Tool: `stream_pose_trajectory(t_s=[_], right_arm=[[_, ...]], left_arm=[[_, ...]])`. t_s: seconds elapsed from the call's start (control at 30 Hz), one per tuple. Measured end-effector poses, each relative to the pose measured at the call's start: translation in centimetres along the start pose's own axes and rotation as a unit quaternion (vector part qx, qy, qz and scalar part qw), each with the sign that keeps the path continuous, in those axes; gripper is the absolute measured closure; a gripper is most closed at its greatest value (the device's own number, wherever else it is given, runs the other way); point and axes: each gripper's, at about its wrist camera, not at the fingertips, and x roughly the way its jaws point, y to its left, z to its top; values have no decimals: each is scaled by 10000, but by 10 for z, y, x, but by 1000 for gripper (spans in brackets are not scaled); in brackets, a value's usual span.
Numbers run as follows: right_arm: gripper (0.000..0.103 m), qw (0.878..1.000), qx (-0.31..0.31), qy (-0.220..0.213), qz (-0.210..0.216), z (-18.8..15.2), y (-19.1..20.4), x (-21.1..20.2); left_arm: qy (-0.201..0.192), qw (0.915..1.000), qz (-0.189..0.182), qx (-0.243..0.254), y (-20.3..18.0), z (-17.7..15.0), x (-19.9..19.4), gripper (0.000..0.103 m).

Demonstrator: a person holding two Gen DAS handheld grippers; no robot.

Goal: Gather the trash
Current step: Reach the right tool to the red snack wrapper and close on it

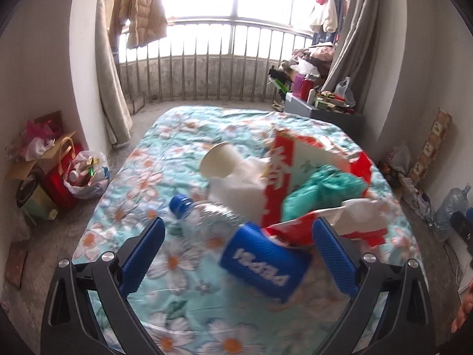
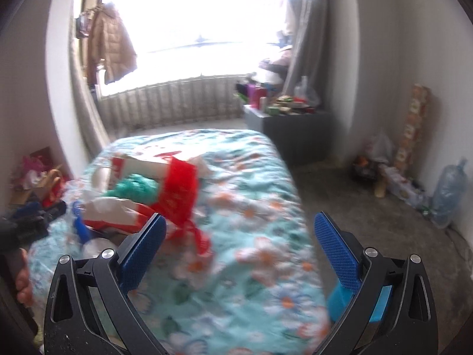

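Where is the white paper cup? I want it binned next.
In the left wrist view, the white paper cup lies tipped on the floral bedspread, left of the red-and-white bag.

My bed wore a turquoise floral quilt (image 1: 183, 136). A tan puffer jacket (image 1: 139, 9) hung by the window, above the metal balcony railing (image 1: 207, 59), with beige curtains (image 1: 112, 88) at either side. A grey cabinet (image 1: 325, 112) heaped with clutter stood near the bed's far corner. A large water jug (image 2: 449, 192) sat against the wall on the concrete floor (image 2: 369, 222).
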Motion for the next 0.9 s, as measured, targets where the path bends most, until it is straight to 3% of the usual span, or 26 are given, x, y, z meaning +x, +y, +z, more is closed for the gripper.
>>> stream_pose_trajectory(t_s=[0.07, 0.13, 0.23, 0.33, 0.43, 0.53, 0.7, 0.77, 0.83, 0.9], right_arm=[[7, 9989, 103, 114, 441, 5, 8, 10], [7, 9956, 296, 245, 853, 10, 14, 22], [7, 9878, 674, 394, 1345, 23, 14, 40], [10, 9756, 1173, 552, 1771, 43, 2, 62], [10, 9577, 1698, 740, 2202, 68, -18, 88], [10, 9311, 2118, 1296, 2671, 86, -30, 140], [28, 8867, 2683, 2263, 3011, 92, -38, 229], [32, 8856, 2555, 2486, 2976, 96, -32, 258], [42, 8867, 2373, 2644, 2960, 100, -22, 278], [65, 8822, 2268, 2800, 3031, 101, -13, 292]], left_arm=[[43, 10000, 75, -39, 13, -1, 6, 5], [23, 9999, -91, -67, 24, 2, 9, 5], [-119, 9961, -852, -181, 34, 12, 13, 5], [16, 9898, -1392, -285, 36, 29, 25, 5], [132, 9834, -1739, -501, 37, 52, 37, 5], [64, 9762, -1996, -839, 42, 71, 49, 5], [294, 9603, -2538, -1118, 42, 87, 71, 6], [313, 9567, -2647, -1168, 40, 87, 76, 6], [291, 9588, -2579, -1155, 40, 86, 80, 14], [328, 9609, -2496, -1151, 40, 88, 85, 22]])
